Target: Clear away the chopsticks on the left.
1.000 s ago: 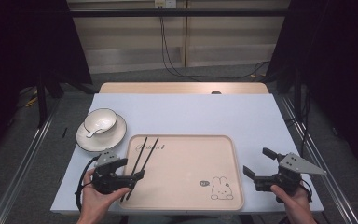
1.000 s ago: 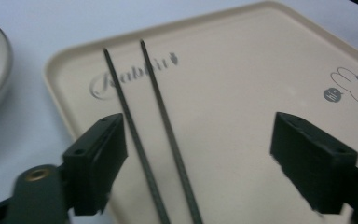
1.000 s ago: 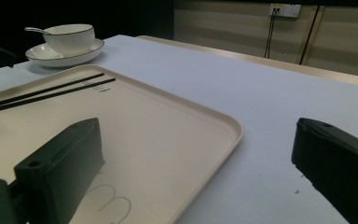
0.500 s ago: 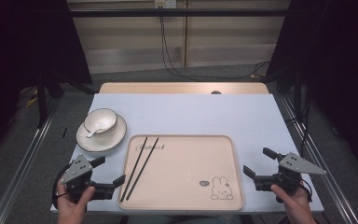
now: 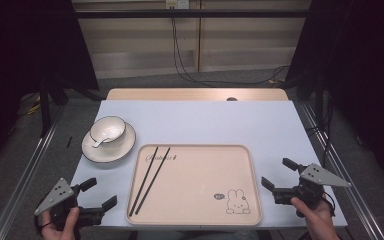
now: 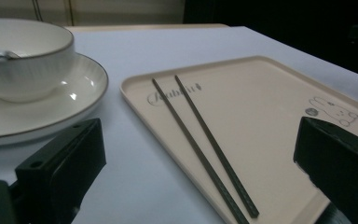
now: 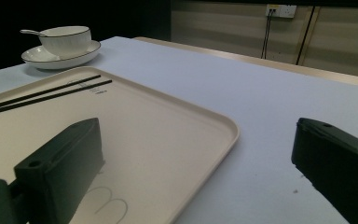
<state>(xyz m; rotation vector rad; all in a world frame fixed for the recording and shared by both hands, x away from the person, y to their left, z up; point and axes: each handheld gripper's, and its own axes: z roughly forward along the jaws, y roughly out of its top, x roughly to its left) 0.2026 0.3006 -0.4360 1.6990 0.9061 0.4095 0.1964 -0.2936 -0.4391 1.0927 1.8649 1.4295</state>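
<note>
The pair of thin black chopsticks (image 5: pixel 150 179) lies flat on the left part of the beige rectangular plastic tray with a rabbit print (image 5: pixel 240 150), the two sticks side by side and slanted. This reads as the end of the placing step: the chopsticks are set down and released.

The left gripper (image 5: pixel 99 194) sits off the tray's near-left corner, above the light blue table top (image 5: pixel 215 120). Its jaws have just been opening and stand wide apart with nothing between them. In the left gripper view the chopsticks (image 6: pixel 200 140) lie ahead of the jaws, clear of both pads, with their near ends closest to the gripper.

The right gripper (image 5: pixel 279 174) hovers just beside the tray's right edge, jaws apart and empty, well apart from the chopsticks.

The white ceramic bowl with a spoon (image 5: pixel 107 130) rests on a white saucer (image 5: pixel 122 149) beyond the tray's far-left corner. A probable next move is a reach for that bowl set; it calls for a level approach and a grip on the rim without tipping the spoon.
</note>
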